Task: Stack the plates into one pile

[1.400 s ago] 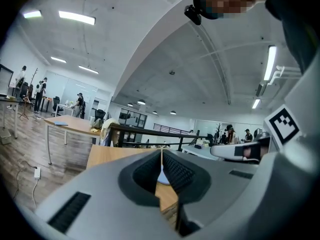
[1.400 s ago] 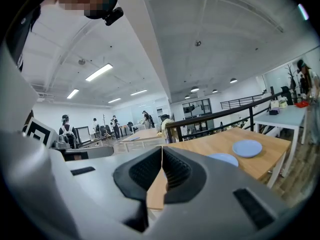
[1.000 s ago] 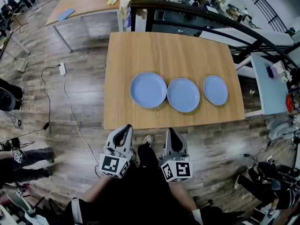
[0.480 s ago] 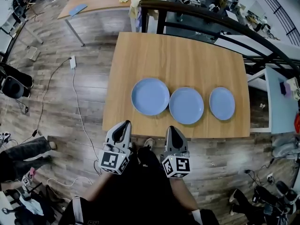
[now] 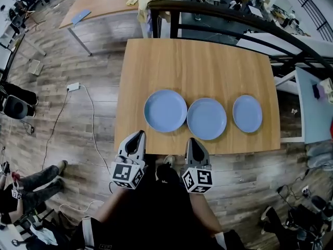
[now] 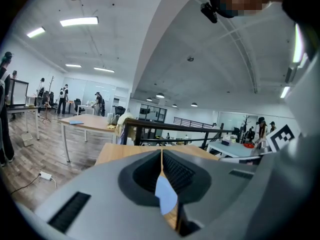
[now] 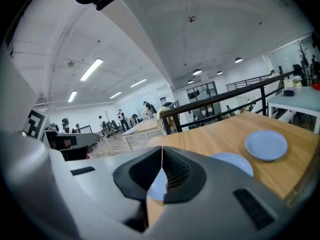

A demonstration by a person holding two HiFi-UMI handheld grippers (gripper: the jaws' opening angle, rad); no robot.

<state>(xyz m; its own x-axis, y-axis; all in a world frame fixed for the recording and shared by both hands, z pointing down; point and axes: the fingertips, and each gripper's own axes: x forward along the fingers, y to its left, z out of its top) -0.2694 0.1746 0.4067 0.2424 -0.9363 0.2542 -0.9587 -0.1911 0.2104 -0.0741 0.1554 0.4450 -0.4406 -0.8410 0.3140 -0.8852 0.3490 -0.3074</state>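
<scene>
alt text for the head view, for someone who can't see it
Three blue plates lie unstacked in a row on a wooden table: left plate, middle plate, right plate. Short of its near edge, the left gripper and right gripper are shut and empty.

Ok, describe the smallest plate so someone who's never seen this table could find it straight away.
On the light wooden table, three blue plates lie in a row near the front edge. Take the right-end plate, closest to the table's right edge. It is clearly smaller than the middle plate and the left plate.
</scene>
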